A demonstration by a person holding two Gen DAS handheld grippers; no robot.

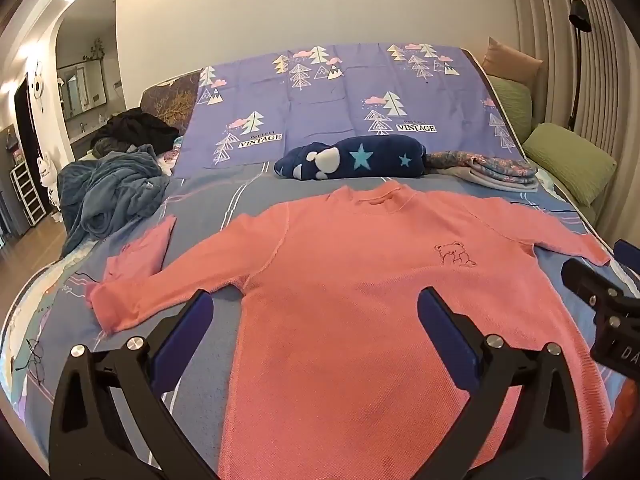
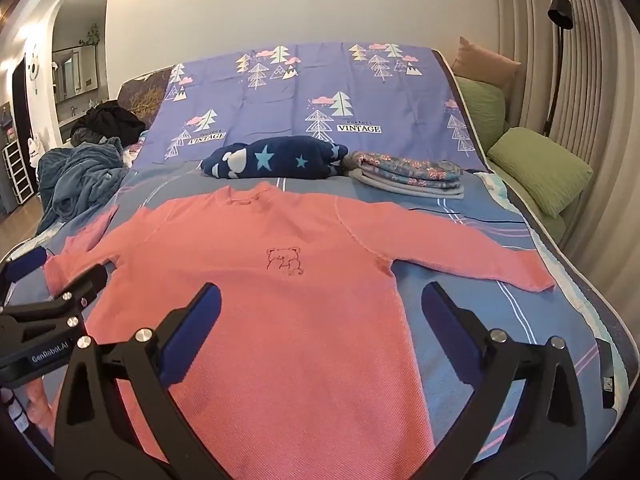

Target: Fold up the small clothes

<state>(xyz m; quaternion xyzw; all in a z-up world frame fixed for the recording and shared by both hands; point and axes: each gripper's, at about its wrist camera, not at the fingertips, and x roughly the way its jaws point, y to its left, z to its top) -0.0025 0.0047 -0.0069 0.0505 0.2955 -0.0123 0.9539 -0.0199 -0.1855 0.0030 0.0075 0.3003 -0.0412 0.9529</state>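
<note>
The pink long-sleeve top (image 1: 360, 280) is laid out flat and face up on the bed, collar at the far end, both sleeves spread out to the sides. There's a little outlined bear stitched on the chest. It's fully unfolded, hem nearest the cameras, fabric pretty smooth with a waffle texture.

One pink sweater (image 1: 360, 280), two green pillows (image 1: 568, 160), one folded clothes stack (image 2: 408, 172).
</note>
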